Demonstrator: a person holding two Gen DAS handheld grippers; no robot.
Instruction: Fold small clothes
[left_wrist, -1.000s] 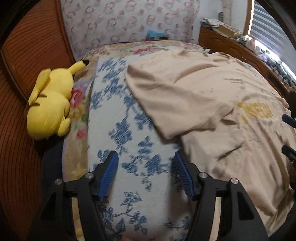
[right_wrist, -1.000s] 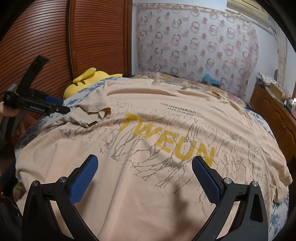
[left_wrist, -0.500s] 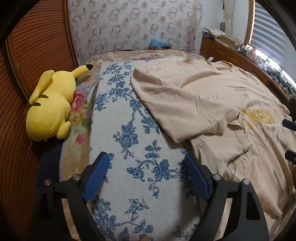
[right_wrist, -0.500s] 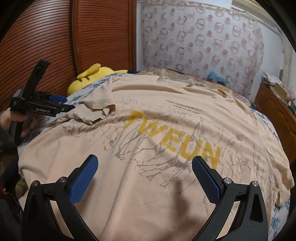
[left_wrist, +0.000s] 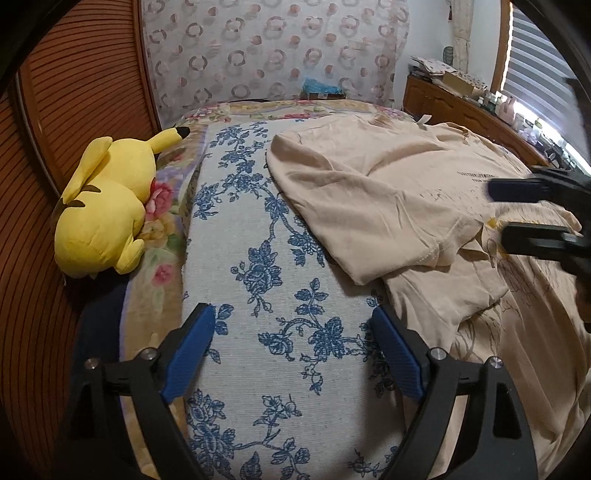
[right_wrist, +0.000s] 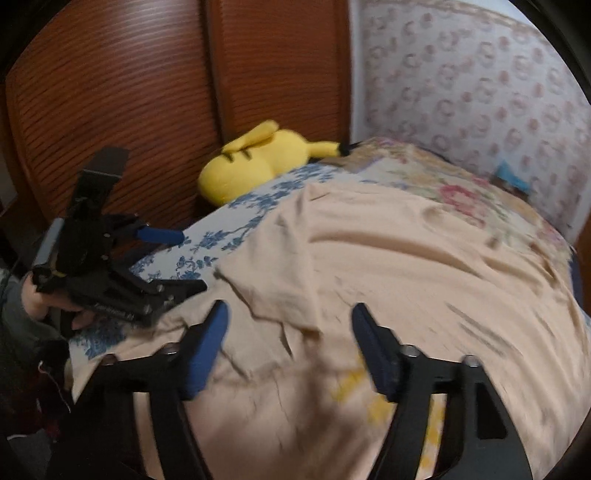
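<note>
Left tool: fingers apart, nothing between them, hovering over the blue floral bedspread. Beige T-shirt lies ahead and to its right, spread on the bed, one sleeve folded inward over the body. Right tool: fingers apart, empty, over the shirt near that folded sleeve edge; view is motion-blurred. Yellow print partly visible below the right tool. Yellow Pikachu plush sits left of the left tool at the bed edge, against the wooden slatted doors.
</note>
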